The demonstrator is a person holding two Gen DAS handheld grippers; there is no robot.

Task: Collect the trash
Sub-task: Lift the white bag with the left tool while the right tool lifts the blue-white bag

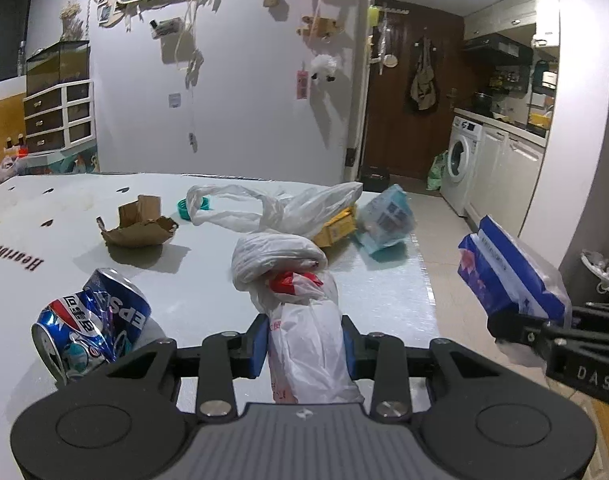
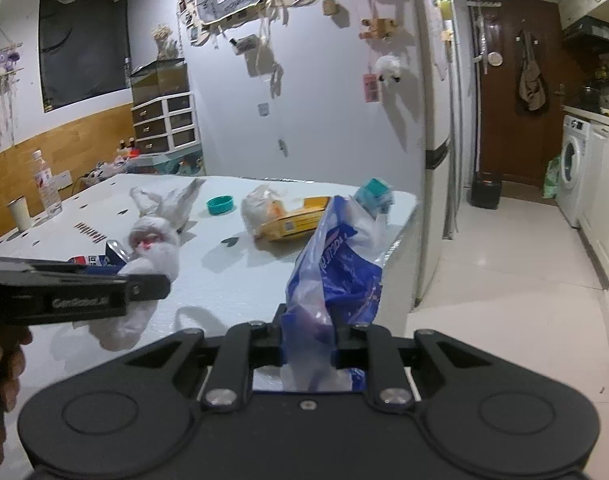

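Left wrist view: the left gripper (image 1: 304,346) points level across the table (image 1: 208,280), its blue pads clamped on a white bag (image 1: 300,320) whose knotted end rests on the surface, a crushed can (image 1: 92,324) just beside it on the left. Right wrist view: the right gripper (image 2: 308,344) is held past the table's near edge, closed on a blue wrapper (image 2: 336,272) that stands upright above the fingers.
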